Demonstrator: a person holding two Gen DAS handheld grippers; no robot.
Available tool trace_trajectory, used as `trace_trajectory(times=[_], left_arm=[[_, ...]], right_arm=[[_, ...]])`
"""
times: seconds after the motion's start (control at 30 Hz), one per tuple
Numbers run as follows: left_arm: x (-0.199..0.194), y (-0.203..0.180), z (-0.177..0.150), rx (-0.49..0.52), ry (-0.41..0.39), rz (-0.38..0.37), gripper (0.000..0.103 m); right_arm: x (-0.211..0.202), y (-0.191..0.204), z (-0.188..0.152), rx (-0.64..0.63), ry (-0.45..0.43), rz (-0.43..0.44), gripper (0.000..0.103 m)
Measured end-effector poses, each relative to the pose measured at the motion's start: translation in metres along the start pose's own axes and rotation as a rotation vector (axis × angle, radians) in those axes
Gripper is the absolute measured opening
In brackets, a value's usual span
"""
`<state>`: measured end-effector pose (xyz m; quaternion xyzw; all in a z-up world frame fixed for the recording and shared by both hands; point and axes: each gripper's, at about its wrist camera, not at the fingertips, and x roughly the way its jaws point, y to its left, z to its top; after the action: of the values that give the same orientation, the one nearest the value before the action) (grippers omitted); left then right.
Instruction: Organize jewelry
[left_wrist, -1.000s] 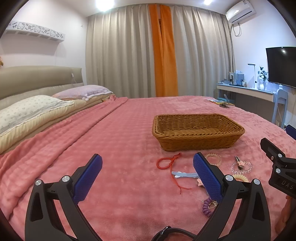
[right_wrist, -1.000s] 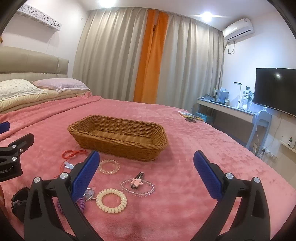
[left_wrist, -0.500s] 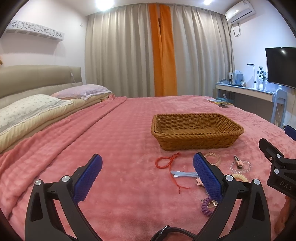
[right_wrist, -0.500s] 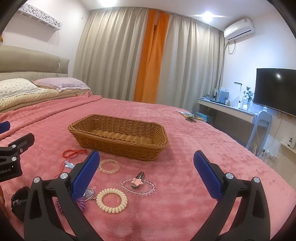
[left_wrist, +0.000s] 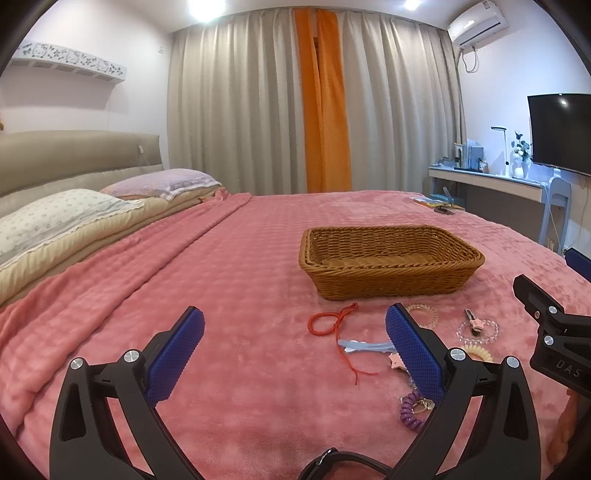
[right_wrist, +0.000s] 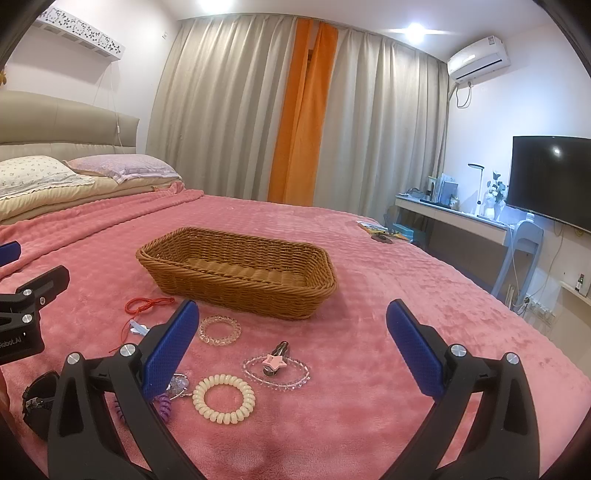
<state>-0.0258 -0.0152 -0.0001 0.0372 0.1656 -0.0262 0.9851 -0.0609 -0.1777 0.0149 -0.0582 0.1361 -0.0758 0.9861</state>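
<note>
An empty wicker basket stands on the pink bedspread. Jewelry lies in front of it: a red cord, a light blue clip, a clear beaded ring, a pink star clip inside a clear bead bracelet, a cream coil hair tie, and a purple coil tie. My left gripper is open and empty, above the bed left of the items. My right gripper is open and empty, above the bracelets.
Pillows and a headboard lie at the far left. A desk with a lamp, a chair and a TV stand to the right. Some small things lie on the far bed corner.
Both grippers have shifted very slightly; the basket and jewelry have not moved. Both stay open.
</note>
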Motion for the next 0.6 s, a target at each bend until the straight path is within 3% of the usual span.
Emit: trace_trajectory(times=[0.33,0.6], left_arm=[[0.000,0.001,0.000,-0.009,0.007,-0.013,0.096],[0.004,0.035,0.009,-0.129,0.079,-0.088,0.095]], right_arm=[[0.001,0.002,0.000,-0.011,0.014,0.001,0.097],[0.011,-0.009,-0.001,0.027,0.062,0.021,0.097]])
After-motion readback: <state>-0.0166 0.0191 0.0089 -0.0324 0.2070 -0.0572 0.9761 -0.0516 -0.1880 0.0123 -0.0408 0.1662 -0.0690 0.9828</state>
